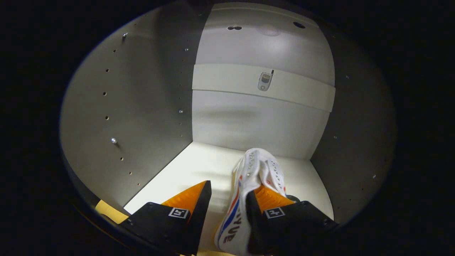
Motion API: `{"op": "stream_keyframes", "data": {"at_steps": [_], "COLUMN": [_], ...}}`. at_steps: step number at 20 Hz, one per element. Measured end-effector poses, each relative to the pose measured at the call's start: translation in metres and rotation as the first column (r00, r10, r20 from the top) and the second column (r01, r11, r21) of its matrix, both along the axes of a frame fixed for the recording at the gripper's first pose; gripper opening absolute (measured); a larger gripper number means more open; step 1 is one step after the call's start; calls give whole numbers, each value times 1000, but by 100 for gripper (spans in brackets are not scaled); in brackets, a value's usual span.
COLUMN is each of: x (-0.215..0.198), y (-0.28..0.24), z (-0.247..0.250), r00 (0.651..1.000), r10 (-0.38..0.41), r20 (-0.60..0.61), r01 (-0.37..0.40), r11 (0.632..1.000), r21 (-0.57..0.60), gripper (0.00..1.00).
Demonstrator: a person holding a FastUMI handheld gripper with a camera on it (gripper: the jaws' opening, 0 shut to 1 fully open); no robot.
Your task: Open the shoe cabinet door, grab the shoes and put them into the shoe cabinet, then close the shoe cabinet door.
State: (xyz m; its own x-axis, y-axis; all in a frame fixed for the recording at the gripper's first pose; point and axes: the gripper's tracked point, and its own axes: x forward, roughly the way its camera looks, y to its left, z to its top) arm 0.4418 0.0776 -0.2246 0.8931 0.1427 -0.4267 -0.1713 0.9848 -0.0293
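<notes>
I am looking into the shoe cabinet [142, 106]. A white shoe [257, 167] with red and blue side stripes and metal eyelets lies on the cabinet's pale bottom shelf [199, 167], toe pointing toward the back wall. My gripper [228, 188] is open just inside the cabinet. The shoe's side wall stands between the fingers, against the right finger [270, 201], which seems to sit in the shoe's opening. A strip of bare shelf shows between the left finger [192, 195] and the shoe.
The cabinet's left side panel has rows of peg holes and screws. The right side panel [355, 135] is in shadow. On the back wall, a cross rail [227, 80] carries a small metal fitting [265, 81]. Bare shelf lies left of the shoe.
</notes>
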Motion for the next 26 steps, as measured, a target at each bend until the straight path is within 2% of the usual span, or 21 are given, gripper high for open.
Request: {"op": "stream_keyframes", "data": {"at_steps": [7,12,17,22,25,26], "x": [-33,-82,-167,-281,-341,-361], "y": [-14,-17,-2,1,-8,-16], "z": [25,69,118,162,180,184], "r00": [999,993,983,977,967,966], "r10": [-43,-71,-76,-83,-107,-119], "r20": [29,93,166,198,229,228], "r01": [42,64,58,52,64,74], "r11": [999,995,992,986,980,977], "r21": [33,73,114,156,190,198], "gripper": [62,62,62,62,92,91]}}
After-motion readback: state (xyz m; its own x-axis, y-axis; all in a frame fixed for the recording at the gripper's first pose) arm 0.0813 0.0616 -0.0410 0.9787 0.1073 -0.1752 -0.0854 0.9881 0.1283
